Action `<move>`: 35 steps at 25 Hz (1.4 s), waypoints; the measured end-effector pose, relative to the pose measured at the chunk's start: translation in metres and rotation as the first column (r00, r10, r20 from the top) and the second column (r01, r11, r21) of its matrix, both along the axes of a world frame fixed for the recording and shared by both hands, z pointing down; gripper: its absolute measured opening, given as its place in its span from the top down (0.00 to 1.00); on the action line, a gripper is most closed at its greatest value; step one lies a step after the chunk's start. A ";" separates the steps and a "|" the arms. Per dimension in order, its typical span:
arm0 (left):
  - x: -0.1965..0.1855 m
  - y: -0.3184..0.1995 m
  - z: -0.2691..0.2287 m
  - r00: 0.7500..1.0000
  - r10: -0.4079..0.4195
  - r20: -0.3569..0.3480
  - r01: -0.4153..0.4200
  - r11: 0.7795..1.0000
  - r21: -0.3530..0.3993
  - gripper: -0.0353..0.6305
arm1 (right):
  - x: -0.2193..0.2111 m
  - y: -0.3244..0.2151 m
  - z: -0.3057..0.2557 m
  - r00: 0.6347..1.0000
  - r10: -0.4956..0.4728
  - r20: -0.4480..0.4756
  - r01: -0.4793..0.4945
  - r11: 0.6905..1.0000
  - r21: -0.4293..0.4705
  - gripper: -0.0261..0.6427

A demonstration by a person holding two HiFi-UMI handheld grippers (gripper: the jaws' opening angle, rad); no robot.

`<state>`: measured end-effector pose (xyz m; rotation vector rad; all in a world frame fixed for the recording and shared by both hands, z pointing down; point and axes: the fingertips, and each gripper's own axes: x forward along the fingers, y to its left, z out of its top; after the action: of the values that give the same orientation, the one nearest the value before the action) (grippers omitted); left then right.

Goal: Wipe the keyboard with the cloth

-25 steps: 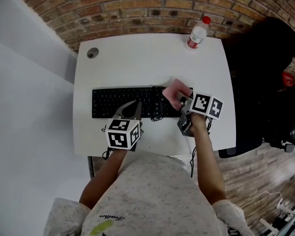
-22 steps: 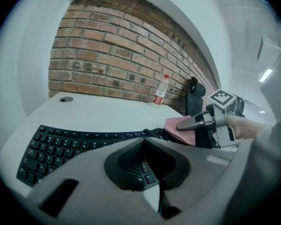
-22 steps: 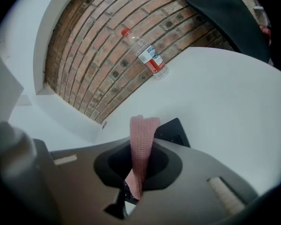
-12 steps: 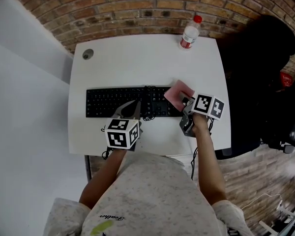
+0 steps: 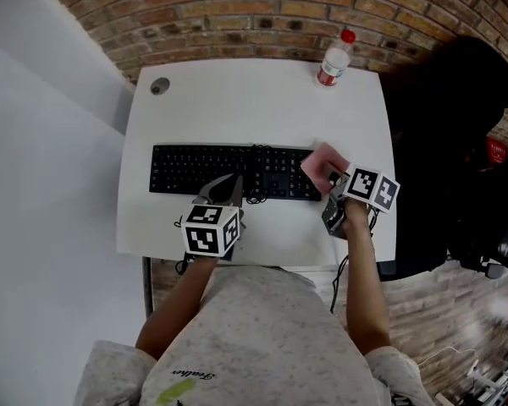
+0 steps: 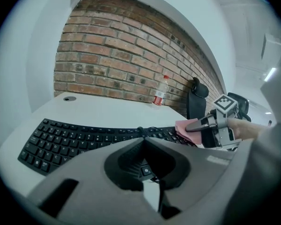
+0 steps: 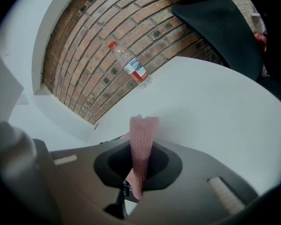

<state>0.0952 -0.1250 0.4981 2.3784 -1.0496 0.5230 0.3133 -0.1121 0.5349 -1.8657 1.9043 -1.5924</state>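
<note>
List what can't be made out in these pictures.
Head view: the left gripper covers part of the keyboard, at its near edge.
Right gripper view: the right gripper hides the keys, so whether the cloth touches them is unclear.
All views: the bottle label is too small to read.

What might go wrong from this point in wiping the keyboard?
The right gripper pinches only a narrow fold of the cloth, so it may slip out under drag. The loose cable looped at the front edge of the keyboard could snag the cloth.
</note>
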 end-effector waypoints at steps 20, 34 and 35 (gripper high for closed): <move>-0.059 0.000 -0.002 0.999 -0.051 -0.020 0.050 0.999 -0.009 0.96 | -0.104 -0.010 -0.101 0.986 -0.158 0.053 0.143 0.964 0.226 0.93; -0.174 -0.018 -0.001 0.987 -0.158 0.002 0.158 0.987 -0.008 0.96 | -0.310 -0.046 -0.088 0.898 -0.434 0.074 0.409 0.884 0.227 0.93; -0.182 -0.020 -0.001 0.986 -0.165 0.000 0.165 0.986 -0.006 0.96 | -0.323 -0.048 -0.086 0.891 -0.447 0.080 0.420 0.878 0.229 0.93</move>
<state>-0.0872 -0.1448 0.4967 2.2605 -1.2295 0.4653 -0.0098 -0.1600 0.4489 -1.2784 2.4407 -1.4900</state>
